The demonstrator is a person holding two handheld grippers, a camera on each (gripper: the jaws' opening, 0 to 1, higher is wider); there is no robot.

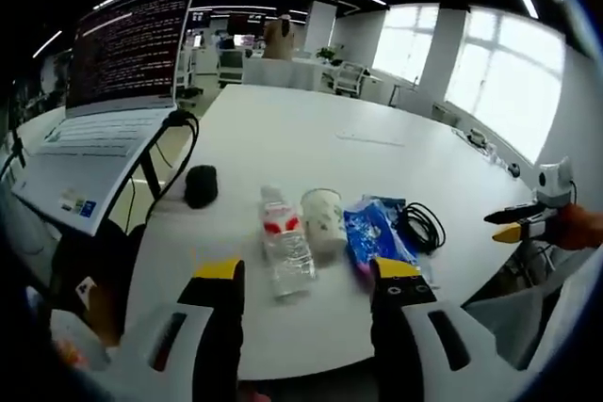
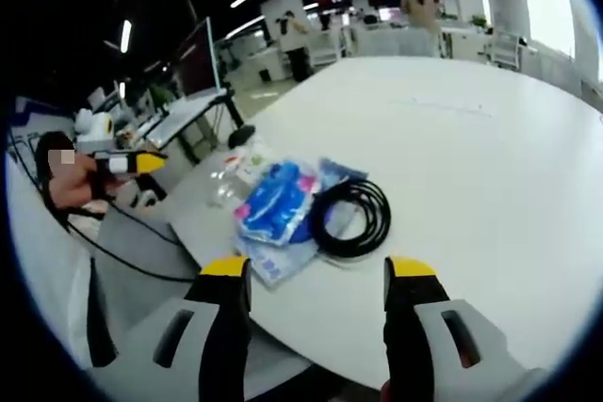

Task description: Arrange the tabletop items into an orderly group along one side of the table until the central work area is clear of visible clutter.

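Several items lie in a row near the white table's (image 1: 311,138) front edge: a black round object (image 1: 201,185), a clear plastic bottle (image 1: 285,244) on its side, a paper cup (image 1: 322,221), a blue packet (image 1: 375,231) and a coiled black cable (image 1: 421,225). My left gripper (image 1: 307,275) hovers open just before the bottle and cup, holding nothing. In the right gripper view, my right gripper (image 2: 317,270) is open and empty in front of the blue packet (image 2: 276,200) and the cable coil (image 2: 350,217). The bottle (image 2: 231,176) lies beyond the packet.
An open laptop (image 1: 113,91) on a stand sits off the table's left side, with cables hanging from it. The other gripper (image 1: 518,223) shows at the right edge. A hand holds the left gripper (image 2: 132,165) at the left. Office desks and chairs stand beyond.
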